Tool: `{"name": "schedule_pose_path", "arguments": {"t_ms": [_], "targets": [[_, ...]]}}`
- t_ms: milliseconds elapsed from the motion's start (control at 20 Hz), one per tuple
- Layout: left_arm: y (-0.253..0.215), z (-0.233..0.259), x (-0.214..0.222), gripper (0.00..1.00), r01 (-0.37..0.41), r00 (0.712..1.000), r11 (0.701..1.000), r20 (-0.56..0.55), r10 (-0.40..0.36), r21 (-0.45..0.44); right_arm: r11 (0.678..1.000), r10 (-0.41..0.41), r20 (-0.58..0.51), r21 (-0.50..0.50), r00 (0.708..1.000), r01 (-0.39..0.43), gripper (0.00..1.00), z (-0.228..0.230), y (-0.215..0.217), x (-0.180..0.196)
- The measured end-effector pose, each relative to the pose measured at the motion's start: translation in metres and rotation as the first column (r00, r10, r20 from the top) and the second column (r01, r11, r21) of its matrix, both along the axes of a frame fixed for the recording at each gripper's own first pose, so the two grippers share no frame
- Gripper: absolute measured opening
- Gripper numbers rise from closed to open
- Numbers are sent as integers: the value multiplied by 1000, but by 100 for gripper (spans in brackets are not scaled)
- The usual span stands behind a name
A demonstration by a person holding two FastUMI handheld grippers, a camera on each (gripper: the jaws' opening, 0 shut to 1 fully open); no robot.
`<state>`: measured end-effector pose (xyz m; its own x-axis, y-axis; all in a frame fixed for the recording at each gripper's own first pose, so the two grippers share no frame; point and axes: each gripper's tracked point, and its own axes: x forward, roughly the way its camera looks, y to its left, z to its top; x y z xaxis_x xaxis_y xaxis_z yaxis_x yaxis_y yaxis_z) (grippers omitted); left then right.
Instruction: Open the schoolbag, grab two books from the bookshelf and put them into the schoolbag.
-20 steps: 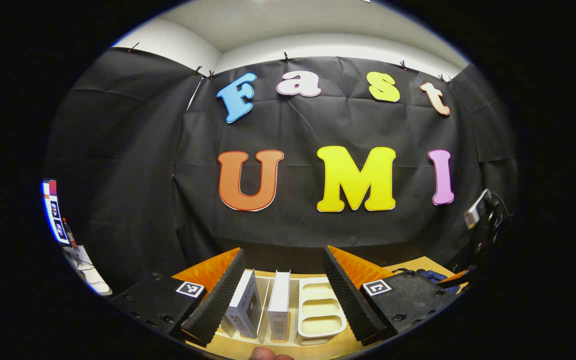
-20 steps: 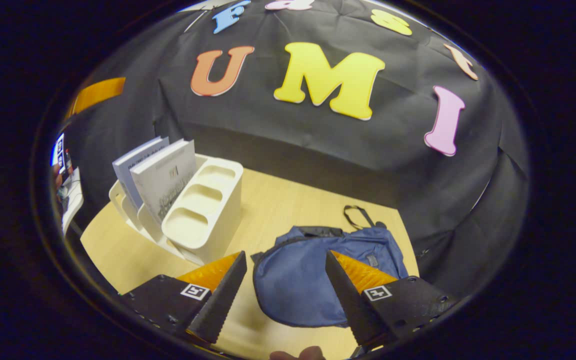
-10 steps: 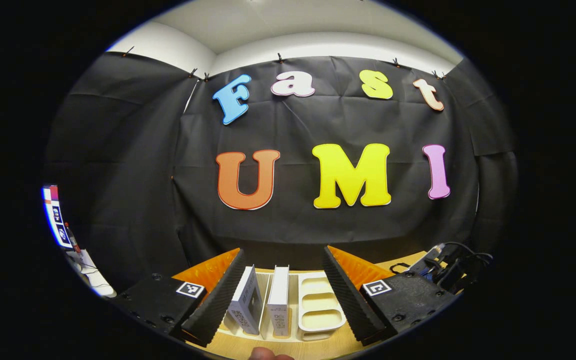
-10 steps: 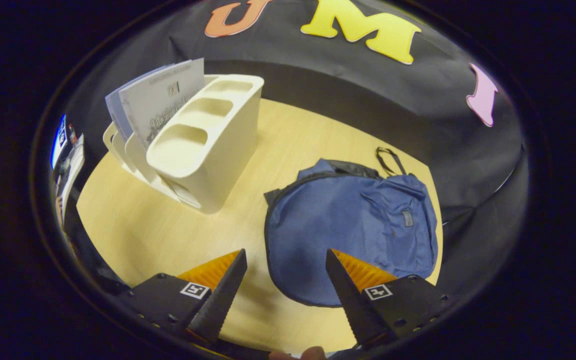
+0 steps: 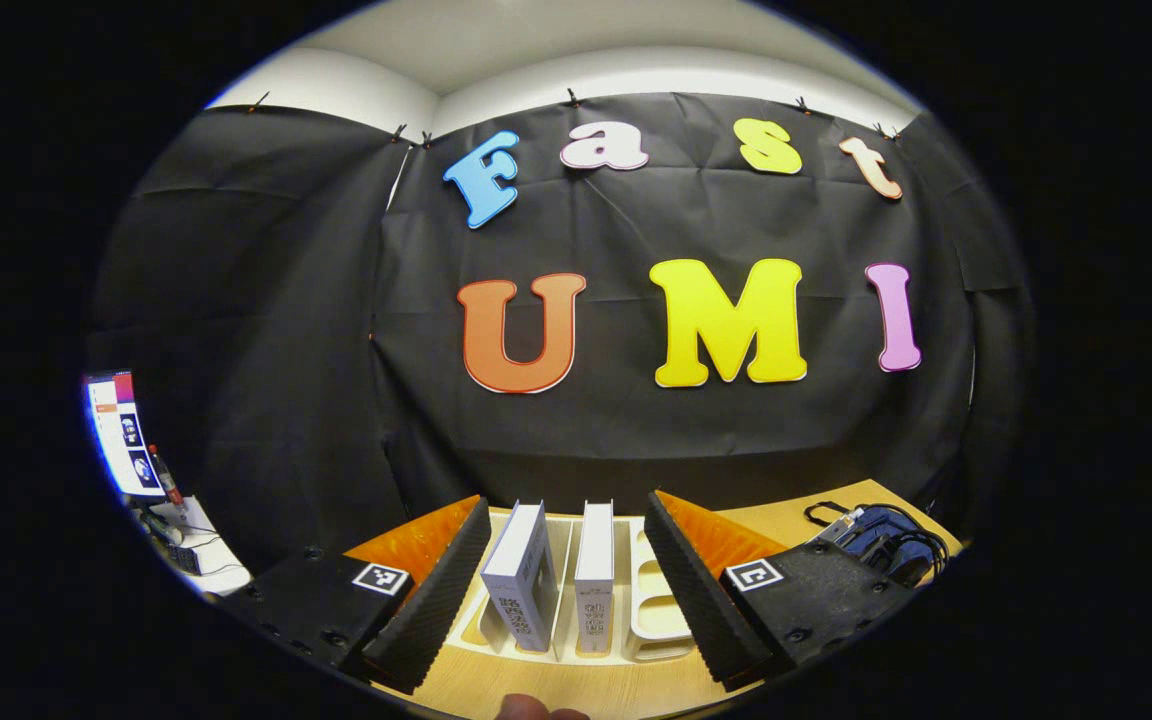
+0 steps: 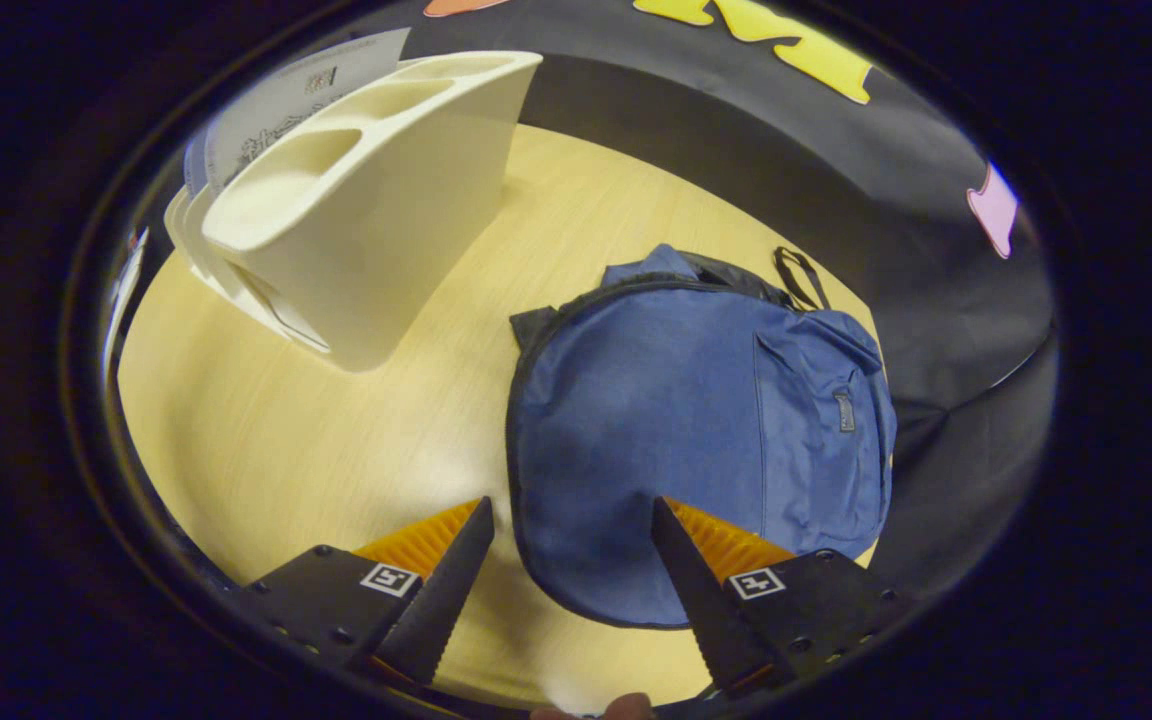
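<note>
Hovering right gripper (image 6: 568,580), spread empty | schoolbag (image 6: 696,420) beneath | left gripper (image 5: 568,585) wide, facing books (image 5: 556,580)

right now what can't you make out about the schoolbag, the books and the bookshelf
- Schoolbag, right gripper view: its near edge is covered by the right gripper, whose fingers are apart. The main zip's state cannot be told.
- Schoolbag, left gripper view: mostly hidden behind the left gripper.
- Books, left gripper view: print too small to read.
- Bookshelf, right gripper view: its far compartments are cut off by the image edge.
</note>
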<state>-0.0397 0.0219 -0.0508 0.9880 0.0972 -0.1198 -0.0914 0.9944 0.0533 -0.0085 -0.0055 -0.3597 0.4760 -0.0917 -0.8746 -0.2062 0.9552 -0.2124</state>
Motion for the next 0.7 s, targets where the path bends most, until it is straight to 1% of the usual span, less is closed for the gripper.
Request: {"name": "schedule_pose_path", "arguments": {"t_ms": [150, 300, 350, 400, 450, 500, 600, 700], "targets": [[3, -4, -2, 99, -11, 1000, 1000, -10, 11, -6, 1000, -8, -3, -30, 1000, 8, 96, -4, -3, 6], [5, -7, -3, 99, -17, 1000, 1000, -19, 17, -9, 999, -28, -6, -45, 1000, 28, 95, -11, -5, 14], [5, -7, -3, 99, -19, 1000, 1000, -20, 19, -9, 998, -38, -6, -42, 999, 38, 99, -11, -8, 16], [5, -7, -4, 99, -20, 1000, 1000, -21, 19, -9, 998, -49, -10, -36, 999, 48, 93, -11, -9, 17], [6, -6, -3, 99, -20, 1000, 1000, -22, 20, -10, 998, -59, -13, -30, 998, 59, 95, -11, -10, 17], [5, -7, -2, 99, -20, 1000, 1000, -24, 19, -12, 998, -65, -19, -24, 998, 65, 86, -10, -10, 19], [4, -8, -1, 99, -18, 1000, 1000, -25, 17, -19, 998, -67, -27, 2, 997, 68, 76, -11, -8, 19], [2, -11, 1, 99, -14, 999, 1000, -33, 14, -25, 997, -70, -27, 19, 997, 71, 58, -8, -6, 19]]}}
